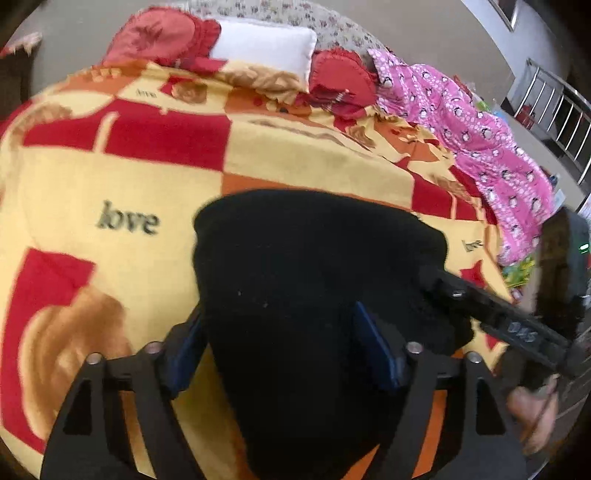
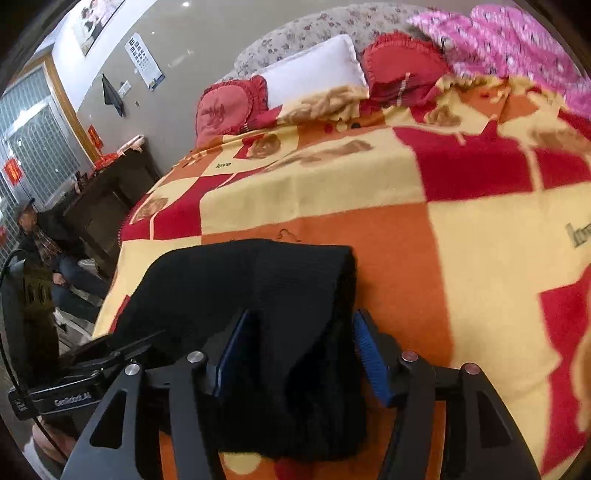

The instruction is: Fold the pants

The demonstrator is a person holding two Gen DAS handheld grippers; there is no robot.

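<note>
The black pants lie bunched and folded on the red, orange and yellow blanket at the near edge of the bed. My left gripper straddles the fabric, its blue-padded fingers wide apart on either side. In the right wrist view the pants form a thick folded stack. My right gripper has the stack between its blue fingers, which stand apart around it. The right gripper also shows in the left wrist view, at the pants' right side.
Red cushions, a white pillow and a pink penguin-print garment lie at the bed's far end and right side. A dark cabinet and a seated person are left of the bed.
</note>
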